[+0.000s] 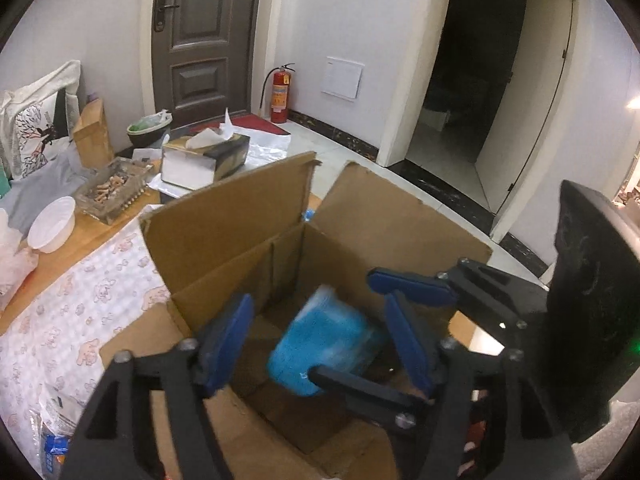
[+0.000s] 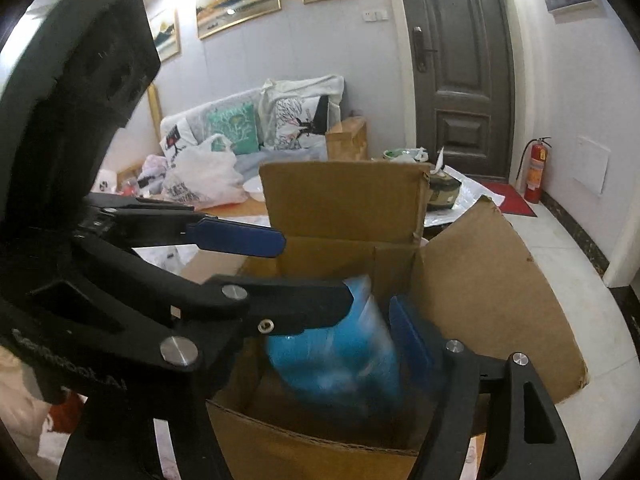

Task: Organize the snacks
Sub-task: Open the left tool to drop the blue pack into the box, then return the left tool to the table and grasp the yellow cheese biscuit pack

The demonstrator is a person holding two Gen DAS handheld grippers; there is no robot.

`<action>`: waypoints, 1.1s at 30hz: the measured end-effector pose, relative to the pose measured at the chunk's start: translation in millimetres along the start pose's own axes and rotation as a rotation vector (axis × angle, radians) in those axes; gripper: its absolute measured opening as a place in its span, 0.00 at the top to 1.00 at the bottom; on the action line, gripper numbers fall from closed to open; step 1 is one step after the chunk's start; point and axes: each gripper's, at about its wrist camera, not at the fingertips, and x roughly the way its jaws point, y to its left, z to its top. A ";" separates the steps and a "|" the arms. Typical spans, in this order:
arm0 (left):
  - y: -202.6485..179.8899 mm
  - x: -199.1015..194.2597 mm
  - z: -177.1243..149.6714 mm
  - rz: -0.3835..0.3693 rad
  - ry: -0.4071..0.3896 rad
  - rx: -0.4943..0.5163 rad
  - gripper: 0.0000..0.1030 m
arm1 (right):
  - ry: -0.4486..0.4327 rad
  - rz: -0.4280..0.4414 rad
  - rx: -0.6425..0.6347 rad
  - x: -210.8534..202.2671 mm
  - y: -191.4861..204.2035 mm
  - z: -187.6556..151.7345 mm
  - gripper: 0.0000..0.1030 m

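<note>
Both tools are crowded over the open cardboard box (image 1: 224, 220), and the blue snack packet (image 2: 332, 360) is in its mouth, tilted and smeared with blur while everything around it is sharp. I take it to be loose and dropping.

The left gripper (image 1: 316, 340) stands fairly wide, with a clear gap between each blue pad and the packet. The right gripper (image 1: 344, 326) reaches in from about 3 o'clock in the left wrist view. It is spread too and holds nothing, though the blur makes it hard to say whether one pad is brushing the wrapper.

The first risk is a snag. One black finger of the right gripper runs across beneath the packet's lower corner, toward 5 o'clock, so the packet could hang on it or tip sideways and end up wedged on edge instead of lying flat.

The second is the two tools fouling each other. Their fingers overlap inside a narrow opening, and pulling either one out carelessly could knock the other or hook the packet back out.

The third is the tall flaps at 11 and 1 o'clock. A bumped flap would push the whole box. In the right wrist view bare floor shows past the box at 3 o'clock, so a hard shove that way might send it off the table.
</note>
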 end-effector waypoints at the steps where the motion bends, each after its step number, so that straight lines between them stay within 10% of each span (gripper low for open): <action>1: 1.2 -0.4 -0.5 0.006 0.001 0.003 0.30 | -0.006 0.004 -0.004 -1.0 1.0 0.5 0.29; 13: 10.7 -45.3 -11.8 0.041 -0.063 -0.010 0.19 | -0.015 -0.010 -0.034 -14.1 23.9 1.9 0.07; 33: 86.2 -188.3 -102.8 0.217 -0.224 -0.121 0.10 | -0.057 -0.024 -0.228 -31.7 159.6 18.4 0.00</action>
